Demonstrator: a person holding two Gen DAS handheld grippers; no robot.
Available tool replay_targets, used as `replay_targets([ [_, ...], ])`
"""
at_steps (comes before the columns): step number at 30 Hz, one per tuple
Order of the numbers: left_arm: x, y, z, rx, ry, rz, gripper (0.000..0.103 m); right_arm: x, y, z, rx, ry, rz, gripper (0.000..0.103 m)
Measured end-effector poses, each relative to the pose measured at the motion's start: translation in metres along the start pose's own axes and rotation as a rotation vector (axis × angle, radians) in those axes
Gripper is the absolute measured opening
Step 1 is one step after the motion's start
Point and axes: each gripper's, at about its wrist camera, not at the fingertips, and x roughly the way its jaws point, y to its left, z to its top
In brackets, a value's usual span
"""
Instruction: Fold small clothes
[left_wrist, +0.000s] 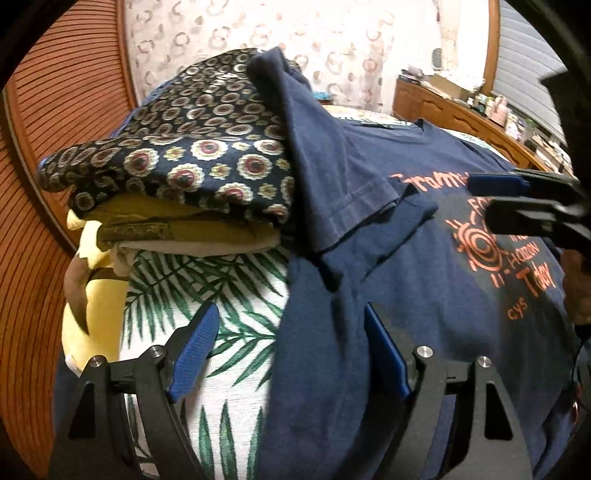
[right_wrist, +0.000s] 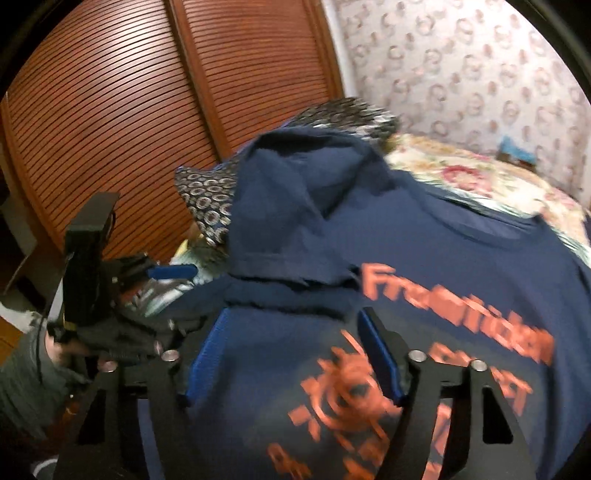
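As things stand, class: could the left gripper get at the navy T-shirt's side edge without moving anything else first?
Probably yes. The left gripper is open right over the navy T-shirt edge, nothing lies between them, and the folded pile sits off to one side.

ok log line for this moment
stage: folding t-shirt | left hand-held gripper: open, over shirt edge | right hand-held gripper: open, above print | sleeve: folded inward

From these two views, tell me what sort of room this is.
Most likely a bedroom. A bed with a floral cover stands against patterned wallpaper, louvred wooden closet doors run beside it, and a cluttered wooden dresser lines the far side.
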Motion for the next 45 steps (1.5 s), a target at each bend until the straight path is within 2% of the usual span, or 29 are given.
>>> replay_targets([
  [2, -0.004, 0.004, -0.001, -0.026, -0.021, 0.014, 0.080, 0.017, 0.003, 0.009, -0.002, 0.013, 0.013, 0.063],
  [6, -0.020, 0.012, -0.005, -0.069, -0.118, 0.016, 0.080, 0.048, 0.007, 0.024, 0.010, 0.025, 0.055, 0.060],
  [9, -0.027, 0.013, -0.008, -0.068, -0.162, 0.036, 0.080, 0.063, 0.011, 0.032, 0.006, 0.030, 0.085, 0.054],
  [13, -0.027, 0.011, -0.007, -0.050, -0.176, 0.048, 0.080, 0.086, 0.019, 0.043, -0.017, 0.037, 0.076, 0.046],
  [15, -0.027, 0.012, -0.008, -0.052, -0.176, 0.046, 0.080, 0.097, 0.019, 0.048, -0.015, 0.046, 0.070, 0.036],
  [17, -0.028, 0.012, -0.010, -0.062, -0.178, 0.045, 0.080, 0.105, 0.019, 0.052, -0.011, 0.054, 0.039, 0.022],
  [20, -0.027, 0.014, -0.010, -0.069, -0.177, 0.038, 0.080, 0.109, 0.015, 0.054, 0.004, 0.058, 0.054, 0.005],
  [22, -0.027, 0.013, -0.010, -0.068, -0.177, 0.039, 0.080, 0.108, 0.014, 0.055, 0.006, 0.044, 0.067, 0.001],
  [26, -0.027, 0.013, -0.010, -0.065, -0.177, 0.038, 0.080, 0.093, 0.012, 0.058, 0.007, 0.006, 0.063, 0.001],
  [31, -0.026, 0.015, -0.010, -0.068, -0.177, 0.036, 0.080, 0.046, 0.001, 0.061, 0.019, -0.080, 0.036, 0.001],
  [33, -0.027, 0.014, -0.010, -0.066, -0.176, 0.037, 0.080, 0.033, -0.015, 0.066, 0.054, -0.096, -0.021, 0.001],
  [36, -0.027, 0.013, -0.010, -0.067, -0.178, 0.040, 0.080, 0.026, -0.041, 0.069, 0.120, -0.088, -0.152, 0.001],
  [39, -0.027, 0.013, -0.011, -0.068, -0.176, 0.038, 0.080, 0.024, -0.059, 0.069, 0.138, -0.091, -0.248, 0.004],
  [40, -0.027, 0.013, -0.010, -0.068, -0.175, 0.038, 0.080, 0.023, -0.060, 0.069, 0.138, -0.088, -0.271, 0.010],
  [41, -0.027, 0.013, -0.010, -0.067, -0.174, 0.037, 0.080, 0.025, -0.061, 0.066, 0.138, -0.081, -0.294, 0.022],
  [43, -0.027, 0.013, -0.010, -0.065, -0.172, 0.036, 0.080, 0.025, -0.057, 0.058, 0.133, -0.073, -0.285, 0.037],
  [45, -0.027, 0.013, -0.011, -0.066, -0.173, 0.037, 0.080, 0.025, -0.046, 0.045, 0.115, -0.065, -0.248, 0.038],
])
